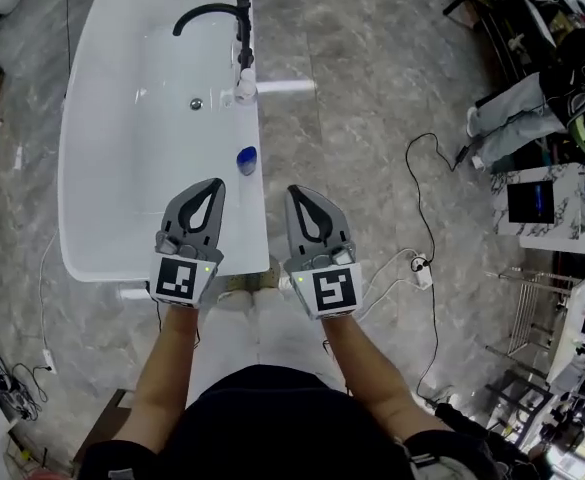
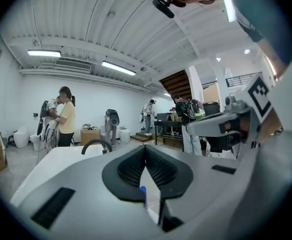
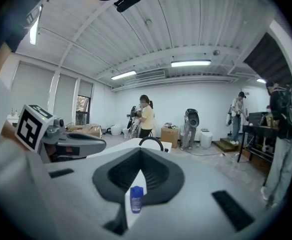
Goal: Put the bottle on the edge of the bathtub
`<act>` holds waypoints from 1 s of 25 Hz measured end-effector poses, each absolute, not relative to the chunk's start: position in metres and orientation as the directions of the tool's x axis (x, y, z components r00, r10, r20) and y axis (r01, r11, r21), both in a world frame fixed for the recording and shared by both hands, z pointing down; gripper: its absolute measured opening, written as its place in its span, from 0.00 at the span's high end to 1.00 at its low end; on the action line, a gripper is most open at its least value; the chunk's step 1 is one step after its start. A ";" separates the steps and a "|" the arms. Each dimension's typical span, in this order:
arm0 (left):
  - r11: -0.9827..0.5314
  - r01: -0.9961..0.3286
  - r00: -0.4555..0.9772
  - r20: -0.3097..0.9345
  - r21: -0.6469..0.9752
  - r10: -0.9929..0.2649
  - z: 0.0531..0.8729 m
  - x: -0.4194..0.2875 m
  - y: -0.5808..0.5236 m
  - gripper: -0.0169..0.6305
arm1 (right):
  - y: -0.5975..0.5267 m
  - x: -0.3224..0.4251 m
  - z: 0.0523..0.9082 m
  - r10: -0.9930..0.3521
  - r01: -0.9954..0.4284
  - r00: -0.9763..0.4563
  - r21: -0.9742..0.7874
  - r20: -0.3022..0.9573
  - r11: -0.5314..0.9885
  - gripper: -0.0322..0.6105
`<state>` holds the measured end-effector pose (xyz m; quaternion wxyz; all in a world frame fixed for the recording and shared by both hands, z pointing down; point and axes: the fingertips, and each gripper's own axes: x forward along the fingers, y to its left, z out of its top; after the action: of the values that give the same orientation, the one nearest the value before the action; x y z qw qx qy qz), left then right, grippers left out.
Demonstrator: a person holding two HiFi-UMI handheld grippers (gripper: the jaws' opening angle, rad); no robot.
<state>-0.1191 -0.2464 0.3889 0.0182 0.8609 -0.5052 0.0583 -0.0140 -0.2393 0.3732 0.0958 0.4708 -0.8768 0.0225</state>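
A grey marbled floor (image 1: 372, 118) surrounds a white bathtub (image 1: 122, 198), seen from above by the person standing at its near end. That person's bare forearms reach forward, each hand carrying a grey tool with a square-marker cube. The left tongs (image 1: 216, 182) hang over the tub's near right corner, clenched tip to tip on nothing. The right tongs (image 1: 294, 190) hang just beside them over the floor, likewise clenched and empty. A black curved faucet (image 1: 212, 13) stands at the tub's far end, on its right rim. A black cable (image 1: 427, 208) trails across the floor to the right. The small blue bottle (image 1: 247, 160) stands upright on the tub's right rim, between the faucet and the tongs, apart from both tools and gripped by neither.
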 end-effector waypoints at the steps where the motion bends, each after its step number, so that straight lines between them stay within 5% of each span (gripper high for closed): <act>1: -0.474 -0.880 0.468 0.103 -0.035 -0.878 0.375 -0.119 -0.244 0.97 | -0.240 -0.011 0.363 -0.826 -0.832 -0.537 0.056 0.171 0.553 0.95; 13: -0.326 -0.933 0.331 -0.010 -0.154 -0.943 0.236 -0.107 -0.183 0.97 | -0.203 0.026 0.247 -0.829 -0.824 -0.559 0.098 0.019 0.558 0.95; 25: -0.281 -0.954 0.286 -0.032 -0.102 -0.958 0.196 -0.088 -0.141 0.97 | -0.181 0.058 0.206 -0.821 -0.814 -0.571 0.145 -0.025 0.562 0.95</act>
<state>-0.0881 -0.1408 0.1962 -0.0505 0.8002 -0.5973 0.0176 0.0580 -0.1811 0.2056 0.0227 0.4626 -0.8835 -0.0701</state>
